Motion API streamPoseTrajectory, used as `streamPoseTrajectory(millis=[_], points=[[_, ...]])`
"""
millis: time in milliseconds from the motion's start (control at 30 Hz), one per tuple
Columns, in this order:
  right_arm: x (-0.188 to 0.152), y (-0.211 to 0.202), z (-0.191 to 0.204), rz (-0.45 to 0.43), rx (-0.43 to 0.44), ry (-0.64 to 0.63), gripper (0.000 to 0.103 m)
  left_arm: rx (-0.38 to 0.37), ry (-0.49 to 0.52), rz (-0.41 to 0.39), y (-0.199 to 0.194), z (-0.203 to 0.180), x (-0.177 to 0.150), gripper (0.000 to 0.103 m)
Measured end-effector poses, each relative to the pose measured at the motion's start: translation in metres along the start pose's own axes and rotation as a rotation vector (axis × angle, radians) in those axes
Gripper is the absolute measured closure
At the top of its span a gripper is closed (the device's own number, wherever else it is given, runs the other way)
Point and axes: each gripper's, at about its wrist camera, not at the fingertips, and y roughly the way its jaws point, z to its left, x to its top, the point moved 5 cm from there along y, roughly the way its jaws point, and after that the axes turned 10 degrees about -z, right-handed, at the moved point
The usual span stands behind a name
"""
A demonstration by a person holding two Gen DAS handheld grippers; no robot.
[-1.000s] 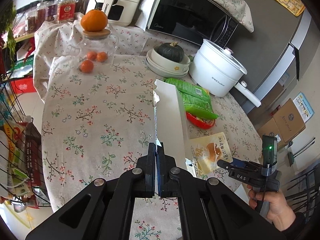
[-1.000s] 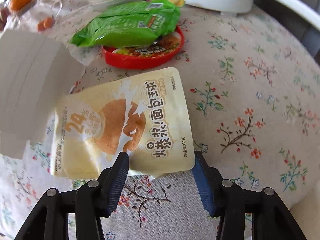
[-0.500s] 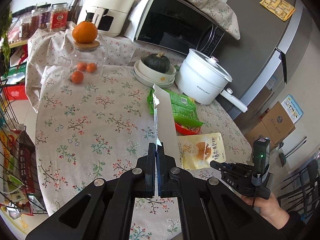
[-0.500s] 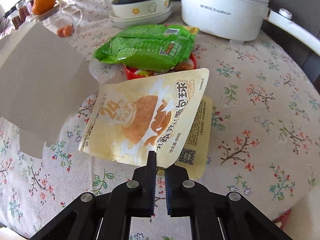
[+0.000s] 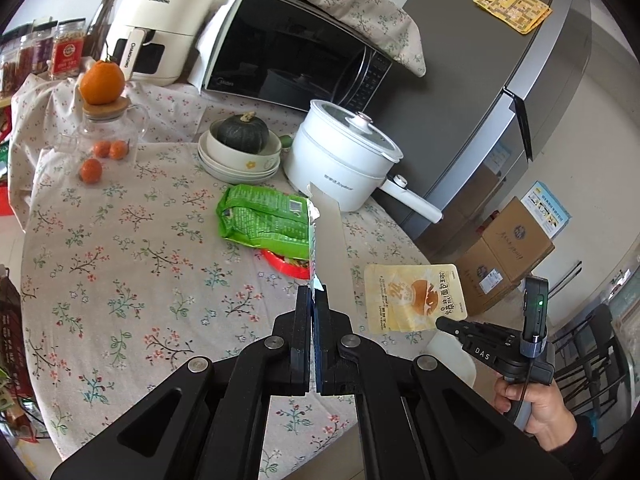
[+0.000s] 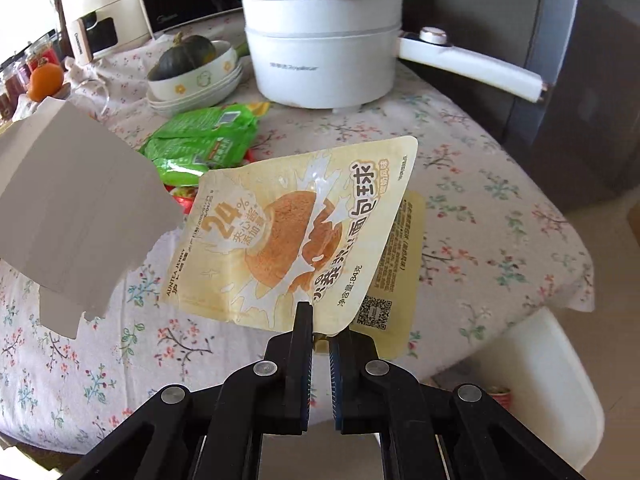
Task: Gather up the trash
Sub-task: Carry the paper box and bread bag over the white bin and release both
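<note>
My left gripper (image 5: 313, 300) is shut on the near edge of a torn white cardboard piece (image 5: 326, 236), held edge-on above the floral table; the same cardboard (image 6: 76, 208) hangs at the left of the right wrist view. My right gripper (image 6: 319, 322) is shut on a lower corner of a yellow snack pouch (image 6: 296, 236), lifted clear of the tablecloth. From the left wrist view the pouch (image 5: 414, 298) hangs off the right gripper (image 5: 442, 323) near the table's right edge. A green snack bag (image 5: 264, 220) lies over a red dish (image 5: 282, 266).
A white electric pot (image 5: 340, 160) with a long handle, stacked bowls holding a dark squash (image 5: 242, 134), a glass jar (image 5: 106, 136) topped by an orange, a microwave (image 5: 296, 64) and an air fryer (image 5: 160, 24) crowd the back. A white bin (image 6: 532, 384) stands below the table's right edge.
The right gripper shut on the yellow pouch and lifted it off the table. Both grippers rose and drew back, the left still holding the cardboard.
</note>
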Motion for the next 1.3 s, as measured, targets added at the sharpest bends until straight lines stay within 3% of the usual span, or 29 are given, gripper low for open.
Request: streamPoseTrajectory(millis=[333,667,967,1100,1233,1300], points=[[-0.022,-0.043,-0.087,-0.001,-0.107,0.084,0.098,-0.121,0.042,0.060,0.032,-0.076,-0.017,0.103],[-0.058,-0.077,-0.163,0.018,-0.206,0.161,0.099,-0.246,0.144,0.178,0.071,-0.169,-0.059,0.103],[-0.081,-0.086,-0.197,0.046,-0.219,0.208,0.098,-0.277,0.239,0.276,0.106,-0.222,-0.108,0.103],[-0.088,-0.085,-0.211,0.057,-0.205,0.273,0.093,-0.269,0.288,0.304,0.123,-0.234,-0.131,0.103],[-0.090,-0.086,-0.217,0.059,-0.208,0.306,0.071,-0.257,0.350,0.324,0.143,-0.243,-0.152,0.103],[-0.089,-0.089,-0.217,0.051,-0.206,0.310,0.066,-0.239,0.381,0.337,0.153,-0.246,-0.160,0.099]])
